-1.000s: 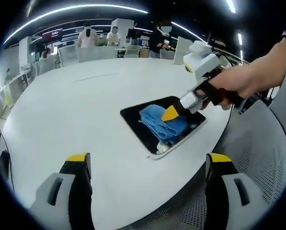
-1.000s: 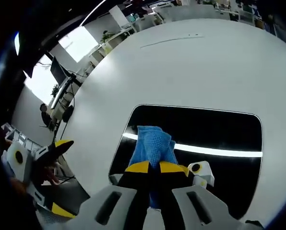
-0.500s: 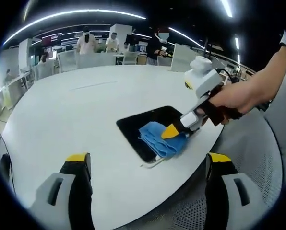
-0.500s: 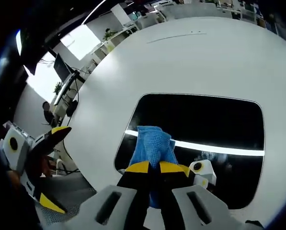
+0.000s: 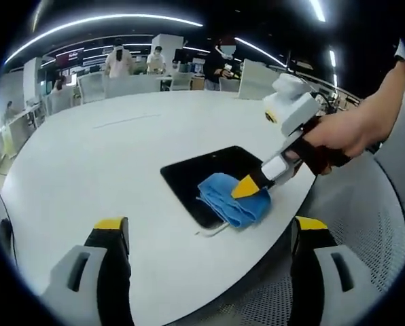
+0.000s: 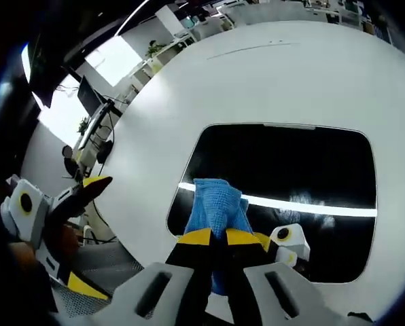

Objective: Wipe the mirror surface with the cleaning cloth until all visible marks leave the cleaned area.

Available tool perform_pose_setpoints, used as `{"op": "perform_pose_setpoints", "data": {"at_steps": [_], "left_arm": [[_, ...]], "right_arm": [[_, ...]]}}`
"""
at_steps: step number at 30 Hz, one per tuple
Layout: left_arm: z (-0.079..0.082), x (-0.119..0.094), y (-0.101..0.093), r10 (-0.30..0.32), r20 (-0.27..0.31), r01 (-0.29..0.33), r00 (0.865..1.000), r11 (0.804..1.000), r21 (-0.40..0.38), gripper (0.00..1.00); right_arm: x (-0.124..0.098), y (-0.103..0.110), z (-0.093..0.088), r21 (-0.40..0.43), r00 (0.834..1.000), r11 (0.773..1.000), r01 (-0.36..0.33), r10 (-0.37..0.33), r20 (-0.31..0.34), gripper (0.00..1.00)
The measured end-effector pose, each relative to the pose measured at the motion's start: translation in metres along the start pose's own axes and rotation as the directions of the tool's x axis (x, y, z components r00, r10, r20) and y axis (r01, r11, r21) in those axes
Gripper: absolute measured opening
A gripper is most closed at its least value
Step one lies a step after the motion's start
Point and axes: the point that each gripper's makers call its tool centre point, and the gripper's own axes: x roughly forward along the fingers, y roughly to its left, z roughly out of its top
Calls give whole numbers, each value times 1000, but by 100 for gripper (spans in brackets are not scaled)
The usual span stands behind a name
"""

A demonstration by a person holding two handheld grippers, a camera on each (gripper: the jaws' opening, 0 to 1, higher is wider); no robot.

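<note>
Right gripper [image 6: 213, 237]: my jaws are pinched on the blue cloth [image 6: 215, 204].
Cloth: pressed on the mirror [image 6: 304, 163], at its near left part.
Mirror: flat on the white table [image 5: 87, 163], near its edge.
Left gripper [image 5: 209, 234]: my jaws are spread wide, holding nothing, well apart from the mirror.
</note>
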Motion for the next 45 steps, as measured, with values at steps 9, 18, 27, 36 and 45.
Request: {"op": "perform_pose_setpoints", "data": {"at_steps": [9, 18, 27, 36, 45], "left_arm": [[1, 0, 0, -1, 14, 1, 1000, 1000, 1, 99], [3, 1, -2, -3, 28, 3, 1000, 1000, 3, 99], [1, 1, 0, 6, 17, -6, 1000, 1000, -1, 99], [-1, 1, 1, 13, 9, -13, 1000, 1000, 0, 99], [-1, 0, 2, 20, 9, -20, 1000, 1000, -2, 99]], "right_arm": [[-1, 2, -4, 4, 1000, 1000, -2, 2, -5, 0], [-2, 2, -5, 4, 1000, 1000, -7, 7, -3, 0], [-3, 3, -7, -11, 1000, 1000, -11, 11, -12, 0], [-3, 3, -7, -17, 1000, 1000, -18, 18, -16, 0], [-4, 1, -8, -17, 1000, 1000, -18, 17, -19, 0]]}}
